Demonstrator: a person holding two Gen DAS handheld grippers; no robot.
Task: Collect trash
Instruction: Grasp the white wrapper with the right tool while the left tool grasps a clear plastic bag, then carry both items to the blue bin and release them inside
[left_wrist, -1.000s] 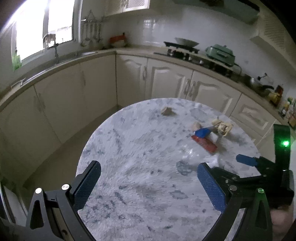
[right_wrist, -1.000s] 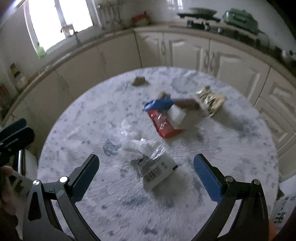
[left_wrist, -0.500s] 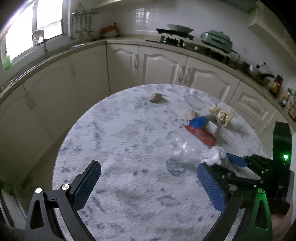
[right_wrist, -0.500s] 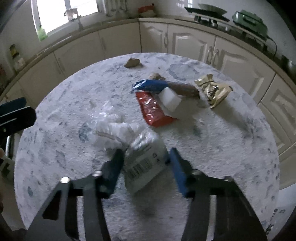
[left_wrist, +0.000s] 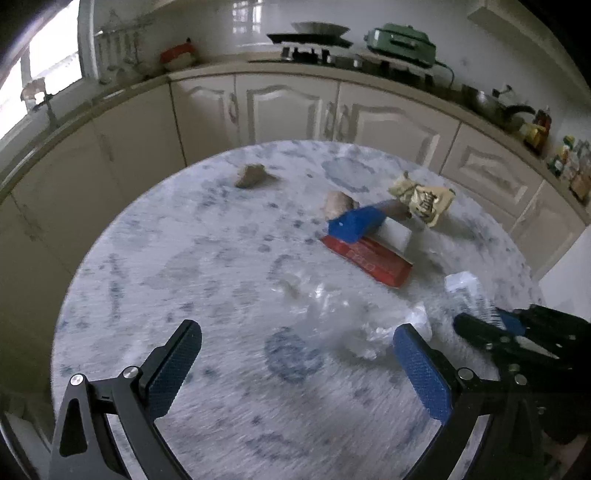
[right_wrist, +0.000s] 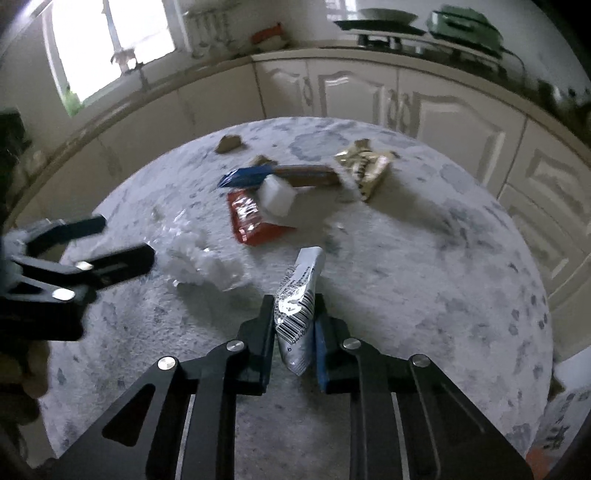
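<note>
My right gripper (right_wrist: 295, 325) is shut on a white wrapper with a barcode (right_wrist: 299, 299), held just above the round marble table (right_wrist: 424, 277); it also shows in the left wrist view (left_wrist: 463, 286). My left gripper (left_wrist: 295, 354) is open and empty, low over the table, with crumpled clear plastic (left_wrist: 354, 321) just ahead of it; the plastic also shows in the right wrist view (right_wrist: 199, 258). Farther back lie a red wrapper (left_wrist: 369, 258), a blue wrapper (left_wrist: 356, 221), a gold wrapper (left_wrist: 424, 199) and two crumpled brown scraps (left_wrist: 251, 175) (left_wrist: 338, 203).
A white block (right_wrist: 277, 195) rests on the red wrapper (right_wrist: 251, 218). Cream kitchen cabinets (left_wrist: 295, 103) curve round behind the table. The counter holds a stove (left_wrist: 314, 48) and a green appliance (left_wrist: 400, 38). A window (right_wrist: 110, 48) is at the left.
My right gripper has closed on the barcode wrapper and lifted it off the table. My left gripper has moved forward and right, closer to the clear plastic.
</note>
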